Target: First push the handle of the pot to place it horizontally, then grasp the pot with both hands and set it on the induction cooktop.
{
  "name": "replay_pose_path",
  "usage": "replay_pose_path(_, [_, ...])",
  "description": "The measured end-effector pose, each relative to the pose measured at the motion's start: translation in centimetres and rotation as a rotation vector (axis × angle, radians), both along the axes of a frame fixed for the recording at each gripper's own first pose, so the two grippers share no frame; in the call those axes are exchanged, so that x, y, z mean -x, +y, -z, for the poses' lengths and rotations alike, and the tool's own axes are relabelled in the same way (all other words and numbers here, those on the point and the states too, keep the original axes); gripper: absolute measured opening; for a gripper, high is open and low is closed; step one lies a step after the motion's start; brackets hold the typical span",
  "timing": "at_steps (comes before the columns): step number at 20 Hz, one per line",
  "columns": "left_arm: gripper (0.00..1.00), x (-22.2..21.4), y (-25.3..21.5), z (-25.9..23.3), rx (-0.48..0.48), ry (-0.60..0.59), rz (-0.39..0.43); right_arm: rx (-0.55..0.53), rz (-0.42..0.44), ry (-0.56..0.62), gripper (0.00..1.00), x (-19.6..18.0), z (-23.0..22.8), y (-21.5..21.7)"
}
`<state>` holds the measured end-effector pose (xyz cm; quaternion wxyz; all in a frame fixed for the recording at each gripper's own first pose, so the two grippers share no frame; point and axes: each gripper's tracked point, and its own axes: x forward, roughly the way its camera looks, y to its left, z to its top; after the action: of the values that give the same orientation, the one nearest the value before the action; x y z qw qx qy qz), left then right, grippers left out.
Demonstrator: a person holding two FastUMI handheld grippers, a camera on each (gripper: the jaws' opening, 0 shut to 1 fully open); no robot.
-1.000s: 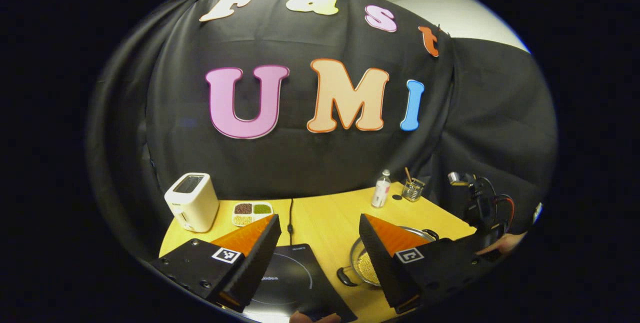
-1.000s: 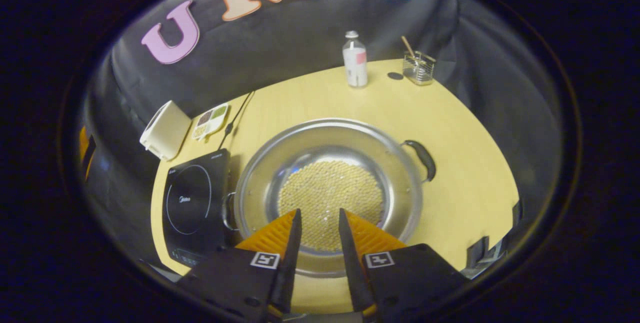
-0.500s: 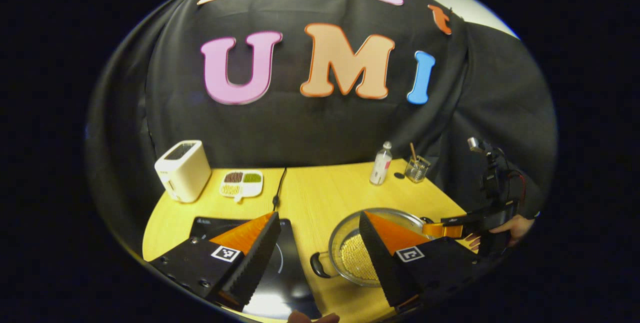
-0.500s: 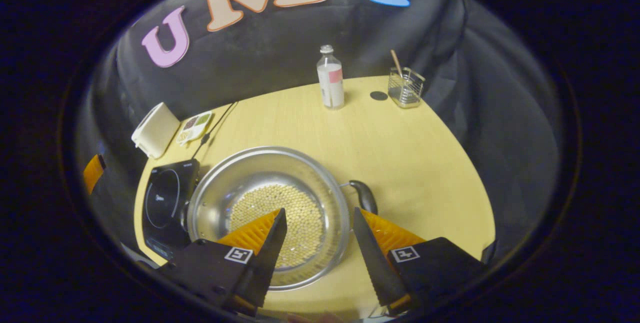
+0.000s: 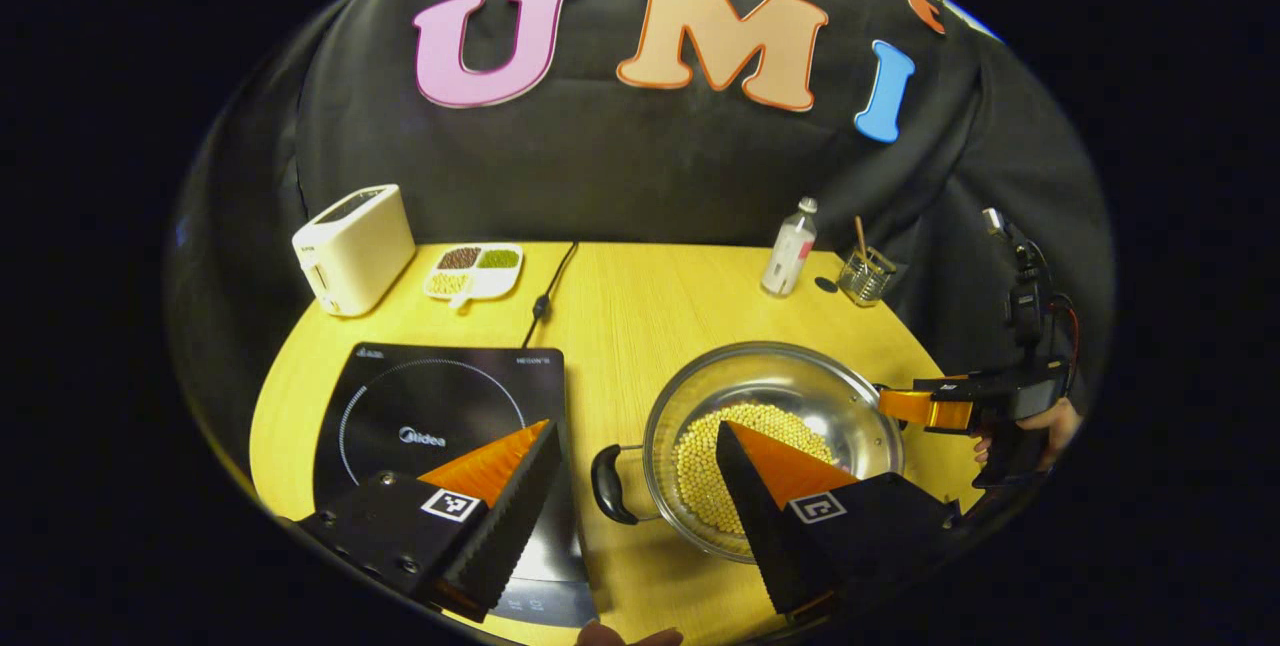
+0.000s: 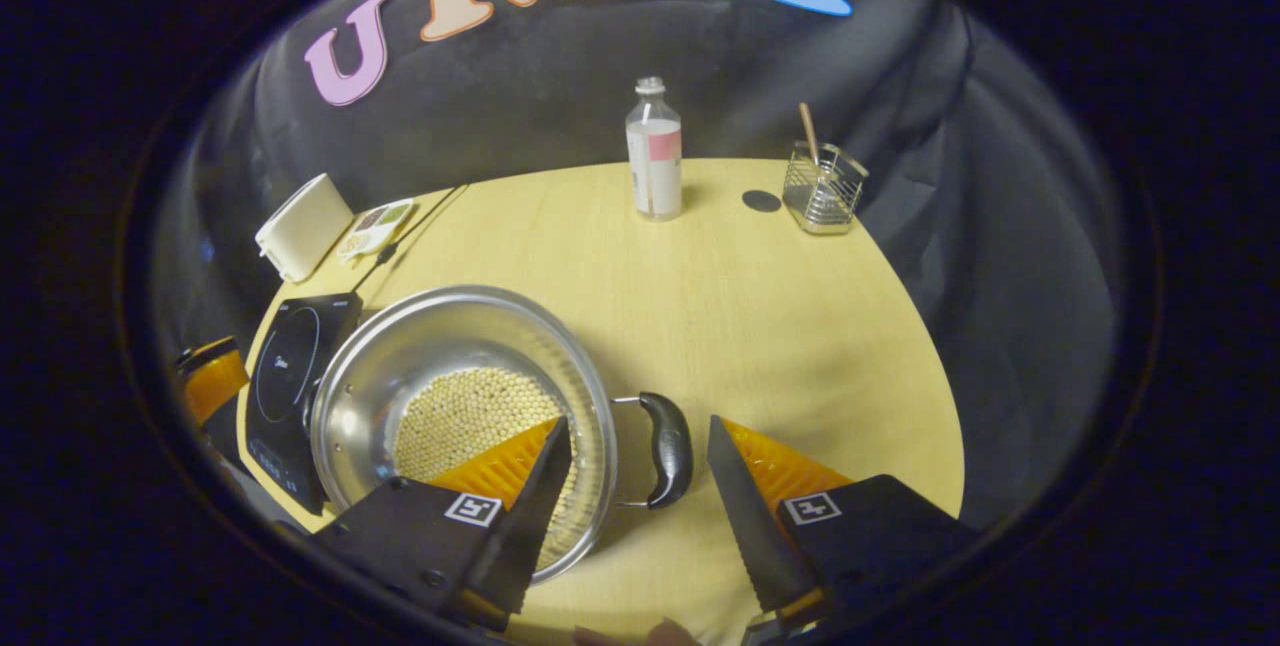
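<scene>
A steel pot (image 5: 790, 381) with pale beans inside stands on the wooden table, right of the black induction cooktop (image 5: 440, 406). My left gripper (image 5: 634, 429) is open, and the pot's black left handle (image 5: 605, 484) lies below the gap between its fingers. My right gripper (image 6: 638, 423) is open too, with the pot's other black handle (image 6: 668, 448) lying in the gap, touching neither finger. In the right gripper view the pot (image 6: 400, 366) sits at lower left beside the cooktop (image 6: 285, 376). The left gripper view shows the right gripper (image 5: 925, 406), held by a hand (image 5: 1020, 426), at the pot's right side.
At the back left stand a white toaster (image 5: 352, 246) and a divided dish (image 5: 475, 269) of beans. A cable (image 5: 545, 296) runs back from the cooktop. A small bottle (image 6: 653, 151) and a wire holder (image 6: 822, 186) stand at the back right.
My right gripper has opened and shifted right, from over the pot's bowl to its right handle. The left gripper has tipped down toward the table, so the left handle now lies between its fingers.
</scene>
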<state>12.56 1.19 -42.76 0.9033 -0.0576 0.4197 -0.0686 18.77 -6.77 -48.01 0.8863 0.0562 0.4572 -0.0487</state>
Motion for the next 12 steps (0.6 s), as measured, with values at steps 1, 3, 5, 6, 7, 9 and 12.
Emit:
replay_pose_path(1, [0.96, 0.2, -0.2, 1.2, 0.0, 0.033, -0.012, -0.007, 0.001, 0.009, 0.84, -0.1, 0.4, -0.2])
replay_pose_path(3, [0.96, 0.4, -0.3, 2.9, -0.018, 0.079, -0.019, -0.026, 0.001, 0.029, 0.86, -0.2, 1.4, -0.4])
replay_pose_path(5, [0.96, 1.0, -0.2, 5.0, -0.049, 0.129, -0.005, -0.044, -0.002, 0.046, 0.84, 0.0, 2.3, -0.3])
replay_pose_path(6, [0.96, 1.1, -0.1, 6.1, -0.058, 0.151, -0.005, -0.051, -0.004, 0.053, 0.84, 0.1, 2.7, -0.2])
replay_pose_path(7, [0.95, 1.0, -0.2, 6.9, -0.051, 0.167, -0.009, -0.055, -0.008, 0.06, 0.84, 0.0, 3.0, -0.2])
replay_pose_path(9, [1.0, 1.4, -0.3, 8.1, -0.045, 0.211, -0.03, -0.062, -0.015, 0.076, 0.84, 0.3, 3.6, 0.1])
replay_pose_path(12, [0.92, 1.3, -0.4, 9.6, -0.041, 0.241, -0.038, -0.075, -0.014, 0.092, 0.85, 0.2, 4.3, 0.2])
